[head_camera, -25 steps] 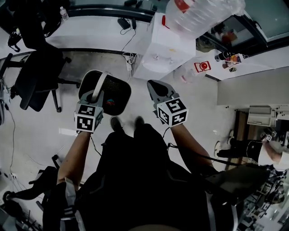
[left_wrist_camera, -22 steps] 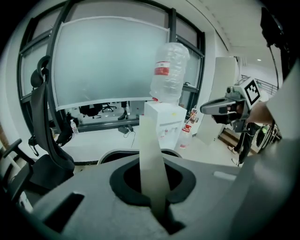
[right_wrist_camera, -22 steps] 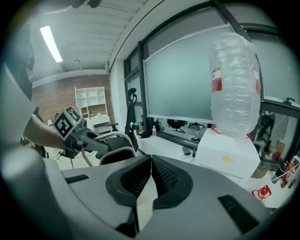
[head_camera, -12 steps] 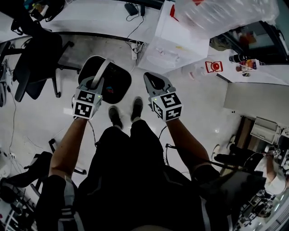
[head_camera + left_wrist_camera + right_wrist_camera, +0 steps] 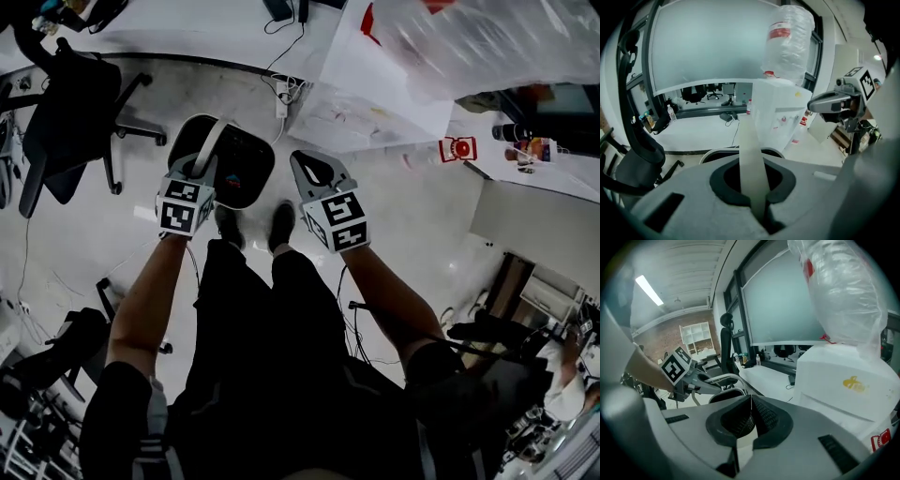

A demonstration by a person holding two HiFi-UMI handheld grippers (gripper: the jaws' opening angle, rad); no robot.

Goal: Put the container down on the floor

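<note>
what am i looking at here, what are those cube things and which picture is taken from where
A person stands holding a two-jaw gripper in each hand; the marker cubes are part of them. The head view looks down from the person's head, past the shoes to the floor. The other two views come from a camera on each gripper. The left gripper is shut on the white handle of a dark container. The right gripper is shut and empty. On the floor stand a chair and a water dispenser.
</note>
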